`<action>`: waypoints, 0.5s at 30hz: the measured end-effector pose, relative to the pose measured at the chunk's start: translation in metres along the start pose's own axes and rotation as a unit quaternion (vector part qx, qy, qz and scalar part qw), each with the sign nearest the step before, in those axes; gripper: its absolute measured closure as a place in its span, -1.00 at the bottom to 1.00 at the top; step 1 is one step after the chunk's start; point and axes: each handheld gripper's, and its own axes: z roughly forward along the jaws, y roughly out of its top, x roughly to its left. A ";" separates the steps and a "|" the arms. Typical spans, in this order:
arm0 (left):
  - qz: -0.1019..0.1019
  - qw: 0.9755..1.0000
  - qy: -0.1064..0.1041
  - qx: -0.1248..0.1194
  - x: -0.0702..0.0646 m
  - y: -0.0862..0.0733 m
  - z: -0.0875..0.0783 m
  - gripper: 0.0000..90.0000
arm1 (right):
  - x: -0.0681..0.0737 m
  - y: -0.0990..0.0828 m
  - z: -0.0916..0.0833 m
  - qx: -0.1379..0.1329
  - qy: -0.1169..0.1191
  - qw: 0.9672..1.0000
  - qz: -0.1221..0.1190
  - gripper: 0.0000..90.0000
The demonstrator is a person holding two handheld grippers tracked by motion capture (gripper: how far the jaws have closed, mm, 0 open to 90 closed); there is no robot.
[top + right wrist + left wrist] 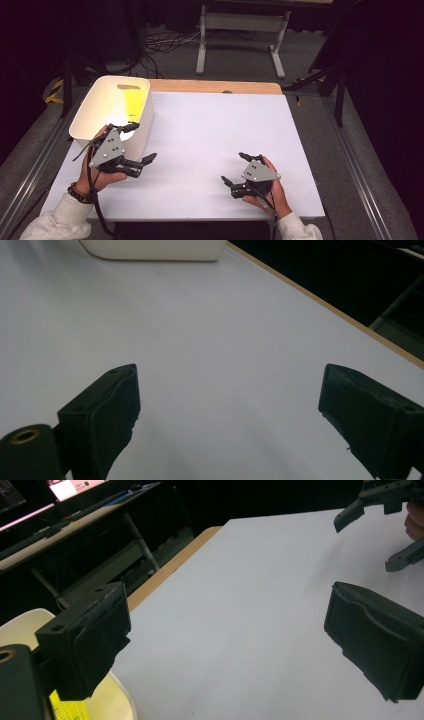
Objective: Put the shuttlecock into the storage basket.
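A white bin (pixel 98 107) stands at the table's left side with a yellow object (pixel 132 105) inside it. My left gripper (pixel 140 143) is held just in front of the bin's near right corner, jaws wide apart and empty, pointing right. In the left gripper view the gripper (pixel 227 635) spans bare white table, with the bin's rim (pixel 22 622) and the yellow object (pixel 70 710) at lower left. My right gripper (pixel 235 168) rests near the front right of the table, open and empty, pointing left. Its own view has the gripper (pixel 230 410) over bare table and the bin (pixel 150 249) far off.
The table is covered by a white sheet (pixel 215 145), with a wooden edge (pixel 215 86) at the back. A grey desk frame (pixel 242 35) and cables stand on the floor beyond. The right gripper (pixel 380 510) appears at the top right of the left gripper view.
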 end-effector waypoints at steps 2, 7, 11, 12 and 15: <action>0.000 1.000 -0.002 0.003 -0.003 -0.003 0.001 -0.88 | 0.000 0.000 0.000 -0.001 0.000 1.000 -0.001 -0.78; 0.007 1.000 -0.006 0.013 -0.014 -0.012 0.006 -0.88 | 0.001 0.001 0.000 0.000 0.001 1.000 -0.002 -0.78; 0.012 1.000 -0.009 0.022 -0.020 -0.019 0.010 -0.88 | 0.002 0.001 0.001 0.001 0.002 1.000 -0.004 -0.78; 0.012 1.000 -0.009 0.022 -0.020 -0.019 0.010 -0.88 | 0.002 0.001 0.001 0.001 0.002 1.000 -0.004 -0.78; 0.014 0.999 -0.013 0.028 -0.025 -0.024 0.014 -0.88 | 0.003 0.001 0.000 0.000 0.001 1.000 -0.006 -0.78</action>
